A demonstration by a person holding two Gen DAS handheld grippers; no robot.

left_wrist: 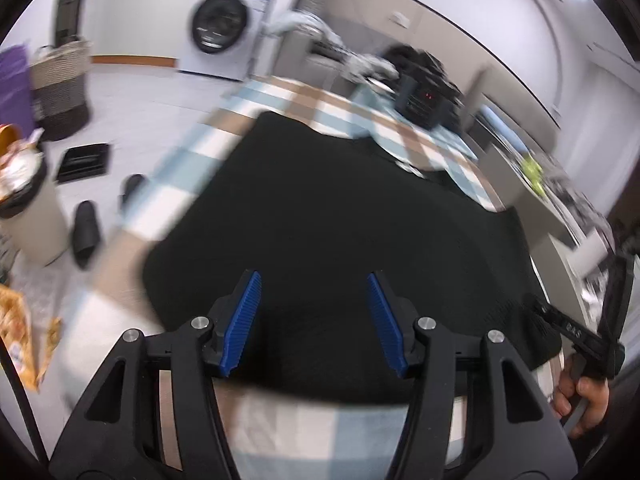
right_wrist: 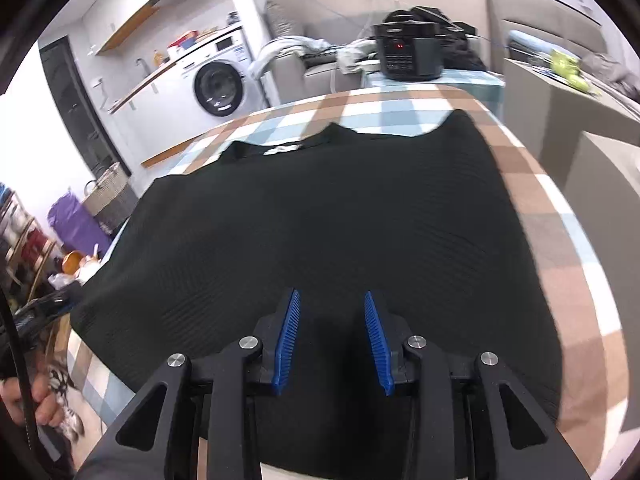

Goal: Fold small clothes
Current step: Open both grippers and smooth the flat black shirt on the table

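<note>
Black garment [right_wrist: 320, 216] flat on checked tablecloth [right_wrist: 560, 264]

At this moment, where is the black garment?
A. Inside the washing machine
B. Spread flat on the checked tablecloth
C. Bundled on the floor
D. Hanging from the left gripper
B: the black garment lies spread across the checked tablecloth, and no cloth sits between either gripper's open blue pads.

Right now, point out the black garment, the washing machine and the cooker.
black garment [right_wrist: 320, 208], right wrist view, middle of the spread fabric.
washing machine [right_wrist: 218, 88], right wrist view, round door.
cooker [right_wrist: 406, 56], right wrist view, front control panel.
</note>
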